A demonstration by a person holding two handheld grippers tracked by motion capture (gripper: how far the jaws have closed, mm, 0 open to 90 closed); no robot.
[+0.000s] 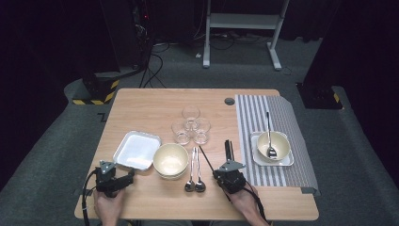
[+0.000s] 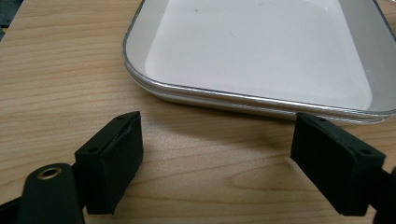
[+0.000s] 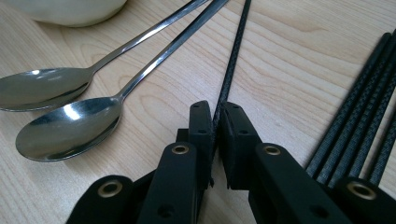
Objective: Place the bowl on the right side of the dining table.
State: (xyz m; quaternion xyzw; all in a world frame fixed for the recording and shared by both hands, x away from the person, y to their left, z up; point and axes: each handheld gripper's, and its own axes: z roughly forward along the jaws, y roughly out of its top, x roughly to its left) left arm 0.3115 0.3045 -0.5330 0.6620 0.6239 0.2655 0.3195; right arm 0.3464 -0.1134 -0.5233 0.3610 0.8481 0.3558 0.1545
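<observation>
I note my right tool (image 3: 215, 122) clamped on a single black chopstick (image 3: 232, 60) beside two spoons (image 3: 65, 128). My left tool (image 2: 217, 154) stands wide on the tabletop (image 2: 60, 74), just short of the white tray (image 2: 261, 51).

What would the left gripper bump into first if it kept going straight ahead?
Most likely the white tray. The left gripper points at the tray's near rim with open jaws, and bare table lies between. How far apart they are is hard to judge.
</observation>
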